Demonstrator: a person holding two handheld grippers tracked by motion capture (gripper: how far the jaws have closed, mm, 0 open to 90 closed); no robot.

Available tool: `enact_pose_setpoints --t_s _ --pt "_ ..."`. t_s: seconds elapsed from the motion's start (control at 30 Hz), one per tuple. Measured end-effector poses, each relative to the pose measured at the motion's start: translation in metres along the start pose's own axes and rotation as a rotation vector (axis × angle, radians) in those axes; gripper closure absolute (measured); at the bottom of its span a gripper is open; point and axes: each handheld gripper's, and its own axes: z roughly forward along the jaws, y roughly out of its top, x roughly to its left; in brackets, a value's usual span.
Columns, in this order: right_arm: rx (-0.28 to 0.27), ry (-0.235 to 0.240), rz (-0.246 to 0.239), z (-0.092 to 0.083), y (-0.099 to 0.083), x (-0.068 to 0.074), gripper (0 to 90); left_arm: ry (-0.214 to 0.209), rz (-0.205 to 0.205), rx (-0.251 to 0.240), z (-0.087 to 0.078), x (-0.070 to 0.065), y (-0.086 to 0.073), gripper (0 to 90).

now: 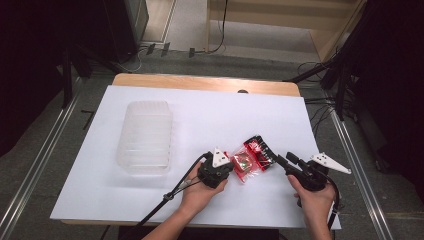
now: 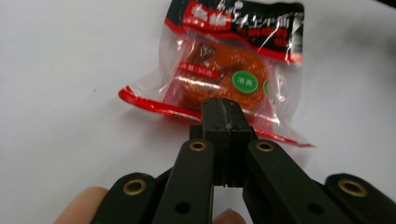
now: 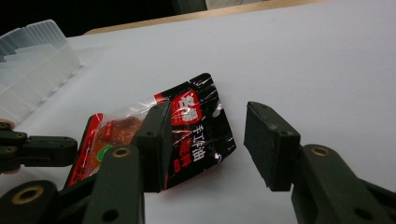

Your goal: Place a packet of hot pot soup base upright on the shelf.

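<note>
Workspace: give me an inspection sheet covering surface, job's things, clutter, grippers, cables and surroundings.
Surface: white board on a wooden table, flat.
Job's things: one red-and-black snack packet lying flat near the front edge; a translucent ribbed plastic container stands apart to its left.
Clutter: nothing seen.
Grippers: left gripper shut, its tips at the packet's near edge; whether they pinch the film I cannot tell. Right gripper open beside the packet's black end, no grip.
Cables: one trails from each gripper toward the person.
Surroundings: grey floor, loose cables, dark stands, pale wooden platform behind.
</note>
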Motion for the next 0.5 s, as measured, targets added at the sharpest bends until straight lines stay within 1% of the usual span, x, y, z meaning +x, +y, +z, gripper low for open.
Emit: enact_pose_setpoints --t_s 0.07,0.13,0.17,0.23,0.27,0.3,0.37,0.43,0.5 --pt "-0.012 -0.003 -0.004 -0.0003 -0.0011 -0.001 53.9 0.002 -0.002 0.006 0.0012 -0.0001 -0.0002 90.0" --pt "-0.005 -0.001 0.0 -0.0008 -0.002 -0.0009 54.1 0.002 -0.01 0.015 0.0016 0.0006 -0.0003 90.0" --pt "-0.005 -0.001 0.0 -0.0008 -0.002 -0.0009 54.1 0.004 -0.012 0.007 0.0004 0.0009 -0.0001 90.0" --pt "-0.007 -0.004 -0.008 -0.0006 -0.0026 -0.0006 51.8 0.0 -0.02 -0.026 -0.003 0.0011 0.0005 90.0" --pt "-0.012 -0.005 -0.01 -0.0006 -0.0026 0.0 51.9 -0.002 -0.032 -0.064 -0.0065 0.0012 0.0033 90.0" --pt "-0.014 -0.007 -0.006 -0.0007 -0.0025 0.0005 52.0 -0.003 -0.04 -0.077 -0.0071 0.0011 0.0049 90.0" --pt "-0.017 -0.008 -0.003 -0.0004 -0.0022 0.0006 52.0 -0.002 -0.037 -0.076 -0.0053 0.0013 0.007 90.0" --pt "-0.014 -0.011 0.002 0.0 -0.0025 0.0004 51.7 0.004 -0.013 -0.054 -0.0014 0.0011 0.0058 89.4" --pt "-0.003 -0.01 0.005 0.0002 -0.0035 0.0 51.3 0.001 -0.004 -0.024 0.0024 0.0019 0.0027 89.4"
